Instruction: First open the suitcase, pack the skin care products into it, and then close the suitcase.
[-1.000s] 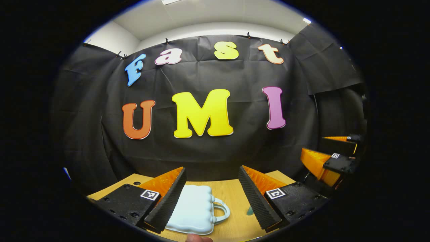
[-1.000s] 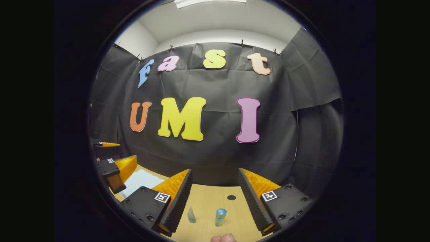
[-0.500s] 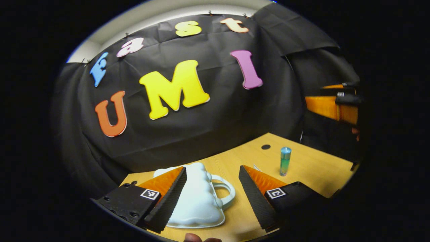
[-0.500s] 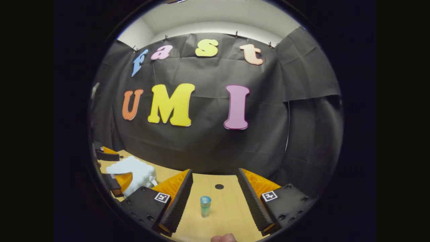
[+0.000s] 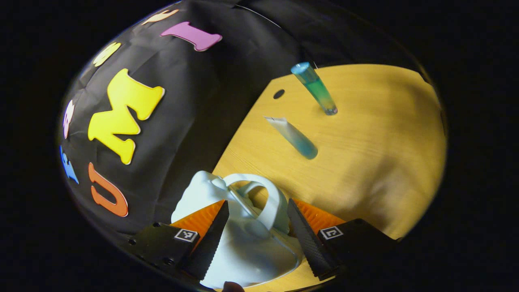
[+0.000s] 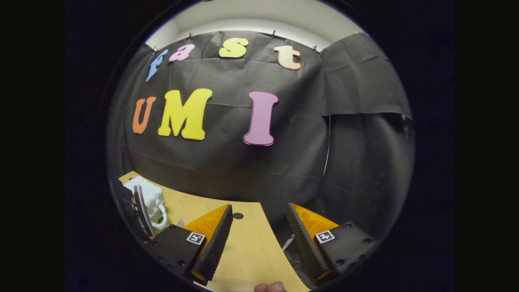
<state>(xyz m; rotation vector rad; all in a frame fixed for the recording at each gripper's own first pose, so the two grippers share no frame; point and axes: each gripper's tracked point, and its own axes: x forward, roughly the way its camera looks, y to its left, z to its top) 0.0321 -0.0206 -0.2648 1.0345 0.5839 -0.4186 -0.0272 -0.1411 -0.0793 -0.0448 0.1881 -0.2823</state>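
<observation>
right gripper (image 6: 259,239) open above wooden table (image 6: 247,259), white suitcase (image 6: 148,198) far left, perhaps ajar

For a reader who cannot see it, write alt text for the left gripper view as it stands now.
The left gripper hangs open around the handle of a small white suitcase on a wooden table. Farther off on the table stand a blue-green bottle and a pale blue tube, cap down.

In the left gripper view, the left gripper (image 5: 257,233) covers both sides of the white suitcase (image 5: 251,243), and the lower edge of the picture cuts off its near part. Whether the fingers touch it, I cannot tell. In the right gripper view, the suitcase (image 6: 148,198) is small at the left edge, partly hidden behind a dark object (image 6: 136,213) that I cannot identify.
</observation>
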